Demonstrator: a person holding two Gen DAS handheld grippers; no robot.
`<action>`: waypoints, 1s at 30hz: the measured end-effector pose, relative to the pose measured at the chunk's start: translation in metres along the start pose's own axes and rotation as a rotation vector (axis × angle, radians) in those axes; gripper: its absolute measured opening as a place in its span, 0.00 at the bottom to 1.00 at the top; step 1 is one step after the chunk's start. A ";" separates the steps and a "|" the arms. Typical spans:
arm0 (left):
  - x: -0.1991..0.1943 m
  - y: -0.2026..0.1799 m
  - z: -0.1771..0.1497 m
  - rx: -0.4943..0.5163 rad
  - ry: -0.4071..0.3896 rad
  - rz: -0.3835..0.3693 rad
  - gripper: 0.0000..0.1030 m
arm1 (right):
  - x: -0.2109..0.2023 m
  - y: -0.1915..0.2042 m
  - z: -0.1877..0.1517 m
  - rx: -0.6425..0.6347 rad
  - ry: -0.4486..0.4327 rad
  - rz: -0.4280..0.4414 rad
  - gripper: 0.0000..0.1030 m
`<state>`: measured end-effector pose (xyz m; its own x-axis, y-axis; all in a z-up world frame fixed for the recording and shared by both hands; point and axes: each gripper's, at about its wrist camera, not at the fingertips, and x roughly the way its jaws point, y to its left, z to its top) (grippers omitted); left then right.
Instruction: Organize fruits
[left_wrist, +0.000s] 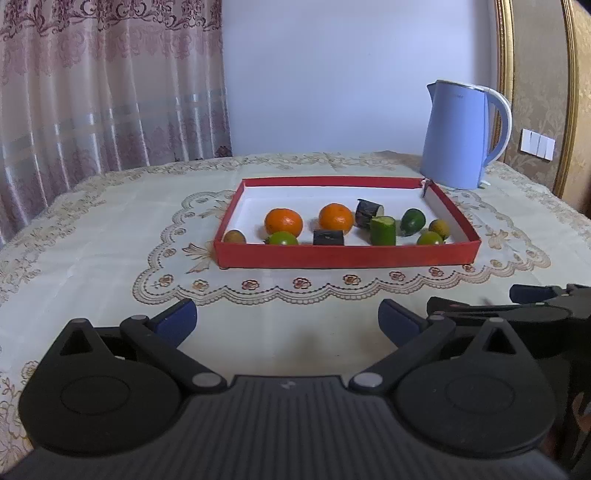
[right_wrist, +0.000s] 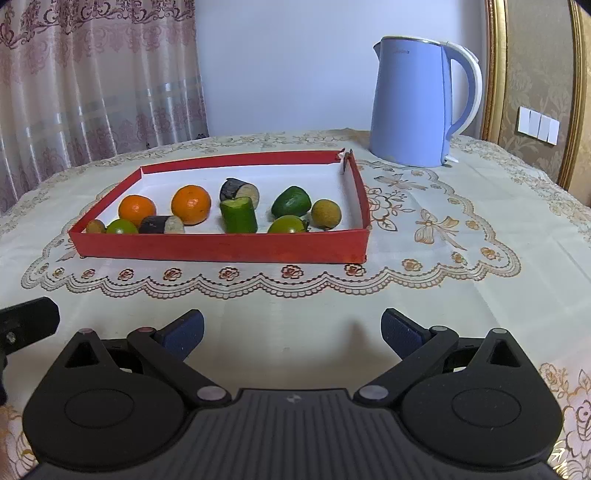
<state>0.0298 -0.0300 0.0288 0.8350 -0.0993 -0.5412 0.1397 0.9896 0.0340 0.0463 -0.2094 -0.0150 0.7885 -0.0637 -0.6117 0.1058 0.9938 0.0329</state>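
Both wrist cameras sat low over the table (left_wrist: 92, 229), near its front edge, facing the far wall. The left view stood left of the right. Both shared the red tray (left_wrist: 347, 254) (right_wrist: 221, 247) and kettle (left_wrist: 458, 140) (right_wrist: 410, 107).

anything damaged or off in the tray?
Yes: the red tray has a torn far right corner, the wall split and ragged near the kettle. The cucumber piece has a notched top. Both grippers are open, holding nothing.

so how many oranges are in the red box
2. Both lie in the red box: the left orange toward its left end, the right orange beside it nearer the middle. None seems hidden.
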 end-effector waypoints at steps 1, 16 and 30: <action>-0.001 -0.001 0.000 0.006 -0.002 -0.001 1.00 | -0.001 0.001 0.000 0.001 0.000 0.003 1.00; -0.006 -0.009 0.002 0.021 -0.007 -0.007 1.00 | -0.014 0.011 0.003 -0.006 -0.047 -0.025 1.00; -0.003 -0.010 0.004 0.013 -0.003 0.027 1.00 | -0.016 0.012 0.002 0.002 -0.048 -0.031 1.00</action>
<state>0.0278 -0.0396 0.0338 0.8401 -0.0728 -0.5376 0.1238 0.9905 0.0594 0.0359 -0.1969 -0.0030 0.8132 -0.0990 -0.5735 0.1318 0.9912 0.0157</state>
